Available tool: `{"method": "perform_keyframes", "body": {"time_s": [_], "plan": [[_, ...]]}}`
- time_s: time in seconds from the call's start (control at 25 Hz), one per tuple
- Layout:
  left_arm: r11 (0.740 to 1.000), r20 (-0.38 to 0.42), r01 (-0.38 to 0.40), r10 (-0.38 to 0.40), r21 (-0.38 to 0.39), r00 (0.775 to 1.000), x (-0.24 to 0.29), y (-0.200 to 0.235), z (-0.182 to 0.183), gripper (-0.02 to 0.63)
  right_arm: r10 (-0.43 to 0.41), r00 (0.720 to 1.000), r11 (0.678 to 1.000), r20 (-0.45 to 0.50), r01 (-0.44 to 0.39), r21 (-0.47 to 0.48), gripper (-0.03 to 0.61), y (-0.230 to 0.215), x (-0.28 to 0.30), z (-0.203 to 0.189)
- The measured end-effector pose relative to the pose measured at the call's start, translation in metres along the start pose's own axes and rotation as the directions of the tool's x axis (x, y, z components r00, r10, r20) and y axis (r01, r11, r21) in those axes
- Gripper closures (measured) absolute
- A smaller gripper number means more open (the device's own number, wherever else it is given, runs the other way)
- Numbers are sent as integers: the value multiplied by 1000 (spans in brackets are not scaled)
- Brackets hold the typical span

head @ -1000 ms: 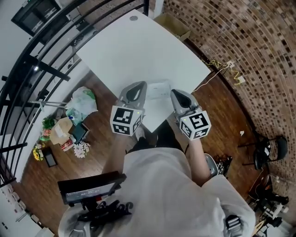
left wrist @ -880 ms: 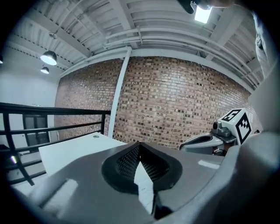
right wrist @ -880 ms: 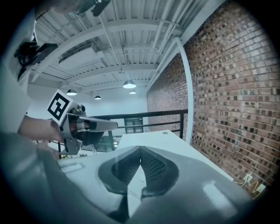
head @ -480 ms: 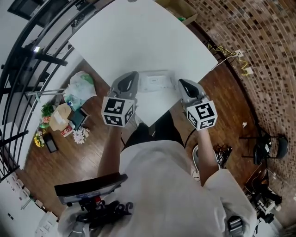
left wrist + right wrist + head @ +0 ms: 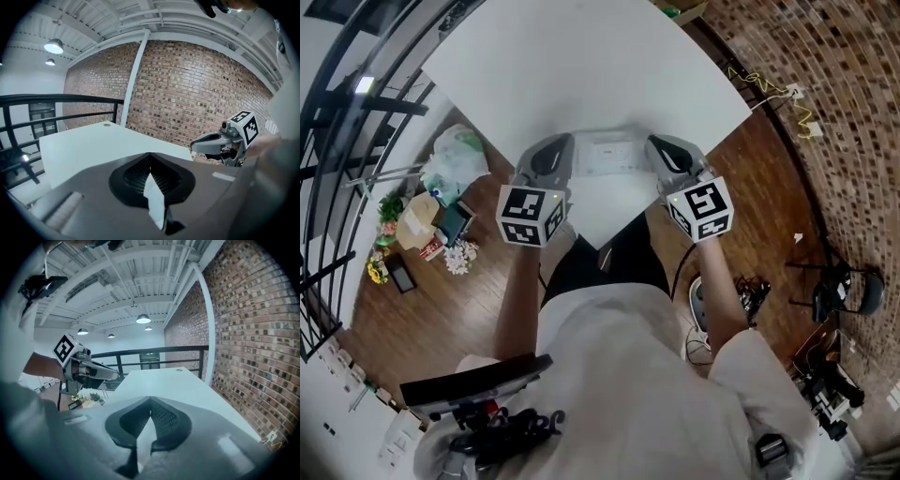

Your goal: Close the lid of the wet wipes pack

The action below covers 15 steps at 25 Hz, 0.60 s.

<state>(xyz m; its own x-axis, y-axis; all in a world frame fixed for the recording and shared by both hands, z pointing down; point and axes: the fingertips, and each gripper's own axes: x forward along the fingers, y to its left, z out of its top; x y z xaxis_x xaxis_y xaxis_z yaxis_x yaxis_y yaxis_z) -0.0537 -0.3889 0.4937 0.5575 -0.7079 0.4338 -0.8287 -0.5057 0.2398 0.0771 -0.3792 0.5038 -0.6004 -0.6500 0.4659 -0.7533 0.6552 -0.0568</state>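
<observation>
Both forearms reach forward, with the left claw point(image 5: 555, 148) and right claw point(image 5: 662, 148) flanking the wet wipes pack point(image 5: 609, 156) on the desk point(image 5: 581, 75). Each claw's jaws are together, gripping nothing.

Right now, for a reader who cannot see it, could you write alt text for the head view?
Seen from above, a person holds the grey left gripper and the grey right gripper on either side of a flat white wet wipes pack near the corner of a white table. A brick wall stands at the right.
</observation>
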Motion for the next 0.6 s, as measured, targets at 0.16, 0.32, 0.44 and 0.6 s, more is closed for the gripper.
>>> {"method": "perform_keyframes", "body": {"time_s": [0.16, 0.32, 0.44, 0.6], "plan": [[1000, -22, -2, 2, -16, 1000, 6, 4, -15, 597, 37, 999, 999, -19, -37, -2, 588, 8, 19, -6], [999, -38, -5, 4, -33, 999, 10, 5, -26, 597, 64, 997, 998, -51, -64, 1, 588, 12, 34, -14], [999, -50, -4, 2, -39, 999, 14, 4, -35, 597, 80, 995, 997, -67, -81, -3, 588, 16, 44, -18], [998, -59, -16, 12, -62, 998, 15, 4, -45, 597, 106, 991, 994, -79, -106, 6, 588, 24, 52, -22]]}}
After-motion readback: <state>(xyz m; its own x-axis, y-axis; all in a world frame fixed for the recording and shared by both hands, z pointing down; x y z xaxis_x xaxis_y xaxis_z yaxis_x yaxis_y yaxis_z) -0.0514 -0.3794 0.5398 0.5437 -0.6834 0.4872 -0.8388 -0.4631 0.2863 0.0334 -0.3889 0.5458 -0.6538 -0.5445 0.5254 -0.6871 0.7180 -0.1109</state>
